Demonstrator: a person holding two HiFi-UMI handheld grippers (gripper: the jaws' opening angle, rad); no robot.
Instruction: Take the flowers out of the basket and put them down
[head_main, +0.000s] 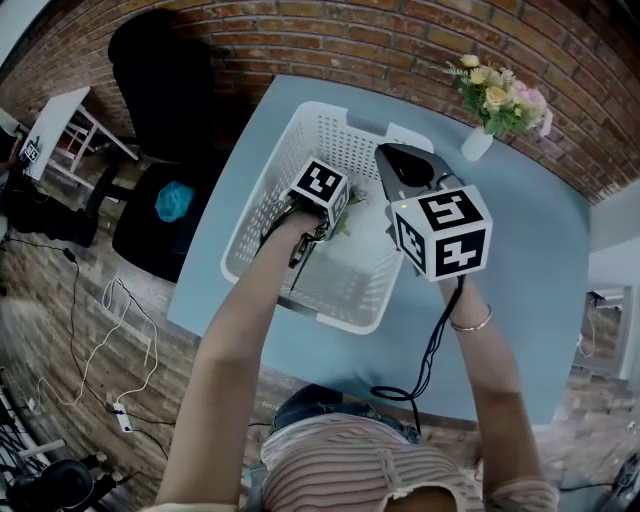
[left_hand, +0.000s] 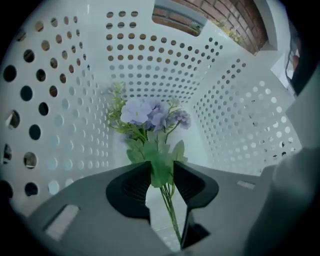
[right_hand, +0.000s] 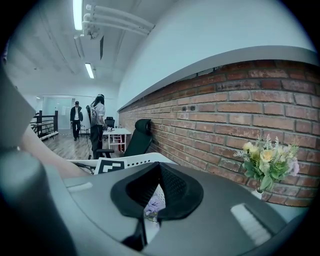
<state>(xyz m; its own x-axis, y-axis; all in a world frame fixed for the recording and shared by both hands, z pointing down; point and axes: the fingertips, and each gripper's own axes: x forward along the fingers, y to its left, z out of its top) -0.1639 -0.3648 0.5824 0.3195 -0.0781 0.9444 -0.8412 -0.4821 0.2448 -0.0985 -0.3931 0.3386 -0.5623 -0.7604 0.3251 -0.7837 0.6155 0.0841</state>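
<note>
Left gripper view showed the left gripper (left_hand: 161, 172) closed on the leafy stems of the purple flowers (left_hand: 149, 112), deep inside the white basket (left_hand: 240, 125) by the table's left edge. The sprig looked light, soft and easily crushed, so the stems seemed the safest hold, not the blooms. The right gripper (right_hand: 159, 170) hung above the basket, jaws together, empty. The stem ends ran out of sight behind the left gripper's body.

Basket (head_main: 255, 222) sat mid-surface (head_main: 520, 260), flowers (left_hand: 147, 112) inside it. Left tongs (left_hand: 161, 180) were down in the basket, on the flower stems. Right tongs (right_hand: 159, 172) were over its right rim. Vase (head_main: 478, 142) stood far right, chair (head_main: 160, 90) beyond-left.
</note>
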